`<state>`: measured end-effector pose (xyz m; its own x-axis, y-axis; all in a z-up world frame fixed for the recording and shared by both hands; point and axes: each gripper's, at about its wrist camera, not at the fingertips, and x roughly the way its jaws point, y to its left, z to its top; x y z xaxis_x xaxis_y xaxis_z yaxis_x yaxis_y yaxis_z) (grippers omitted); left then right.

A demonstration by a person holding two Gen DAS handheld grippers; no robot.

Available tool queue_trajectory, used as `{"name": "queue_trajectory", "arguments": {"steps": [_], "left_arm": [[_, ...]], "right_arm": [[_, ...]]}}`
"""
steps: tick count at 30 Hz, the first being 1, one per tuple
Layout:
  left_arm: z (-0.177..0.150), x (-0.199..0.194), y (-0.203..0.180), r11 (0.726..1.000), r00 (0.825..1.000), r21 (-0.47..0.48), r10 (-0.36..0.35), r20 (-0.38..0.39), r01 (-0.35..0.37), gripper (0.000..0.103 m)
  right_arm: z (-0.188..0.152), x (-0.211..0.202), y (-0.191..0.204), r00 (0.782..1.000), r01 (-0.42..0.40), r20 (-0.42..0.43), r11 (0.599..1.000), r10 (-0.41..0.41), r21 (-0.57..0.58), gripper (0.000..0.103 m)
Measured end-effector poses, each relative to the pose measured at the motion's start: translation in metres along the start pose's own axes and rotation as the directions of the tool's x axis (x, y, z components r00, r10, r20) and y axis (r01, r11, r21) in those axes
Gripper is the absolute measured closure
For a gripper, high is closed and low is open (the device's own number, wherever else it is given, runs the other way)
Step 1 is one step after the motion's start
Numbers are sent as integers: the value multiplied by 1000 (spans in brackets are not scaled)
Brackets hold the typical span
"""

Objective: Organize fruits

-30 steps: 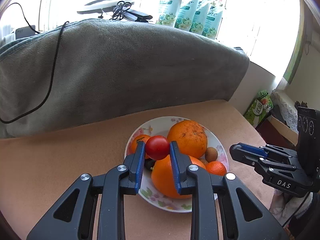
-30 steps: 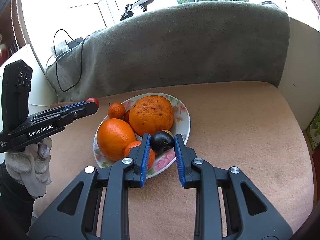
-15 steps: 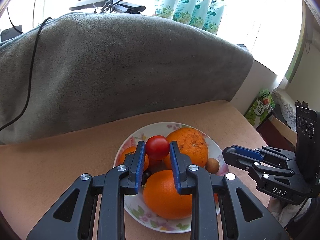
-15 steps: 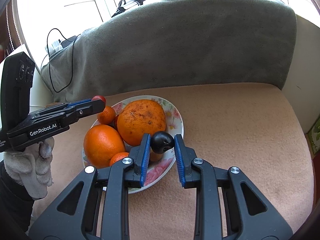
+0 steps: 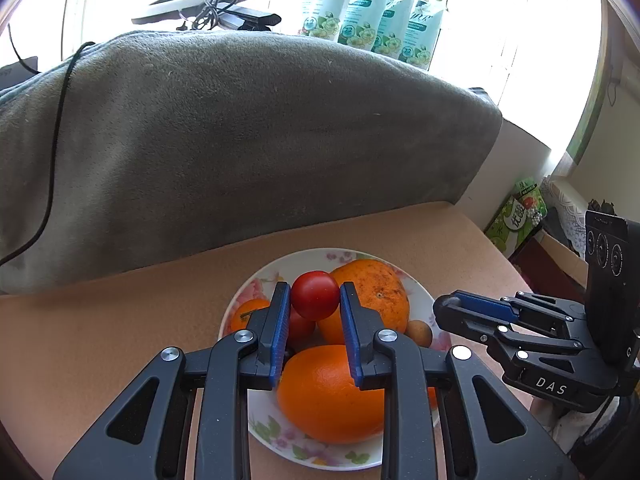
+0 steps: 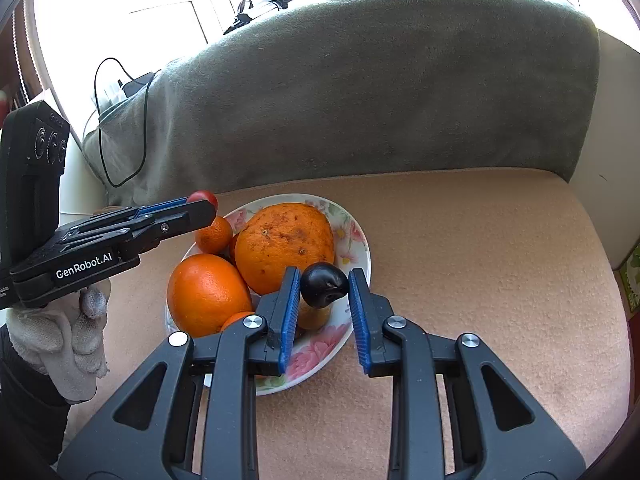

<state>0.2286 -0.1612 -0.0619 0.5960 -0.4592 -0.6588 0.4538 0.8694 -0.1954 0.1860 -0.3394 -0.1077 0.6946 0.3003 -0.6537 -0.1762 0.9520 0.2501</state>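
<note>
A red tomato point(image 5: 315, 294) is being clamped by the left gripper point(image 5: 314, 300), and a dark plum point(image 6: 324, 283) by the right gripper point(image 6: 324, 286), above the plate point(image 6: 352, 236).

You are looking at a table point(image 6: 480, 264) wearing a tan, slightly fuzzy cover. A floral plate point(image 6: 320, 354) is sitting directly on it, toward the left half in the right wrist view, and is carrying the fruit. A grey blanket point(image 6: 380, 92) is draping down behind and is meeting the table's far edge.
</note>
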Motion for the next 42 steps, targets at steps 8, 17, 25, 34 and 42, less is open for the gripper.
{"name": "queue_trajectory", "arguments": {"steps": [8,17,25,34,42], "left_arm": [[0,-4,0,1000,1000,-1,5,12,-5,72],[0,-9,0,1000,999,-5,12,29,-12,46],[-3,-21,-2,999,998,-16,49,50,-48,28],[-17,-48,-7,996,995,-20,84,62,-83,27],[-36,-79,-16,993,990,-34,114,79,-111,27]], "right_arm": [[1,-6,2,1000,2,25,1000,-2,-1,48],[3,-13,7,999,-7,35,1000,7,-1,46],[-3,-28,7,998,13,55,1000,-14,23,17],[-9,-53,10,995,50,89,998,-53,39,10],[-18,-81,23,986,92,140,996,-92,7,3]]}}
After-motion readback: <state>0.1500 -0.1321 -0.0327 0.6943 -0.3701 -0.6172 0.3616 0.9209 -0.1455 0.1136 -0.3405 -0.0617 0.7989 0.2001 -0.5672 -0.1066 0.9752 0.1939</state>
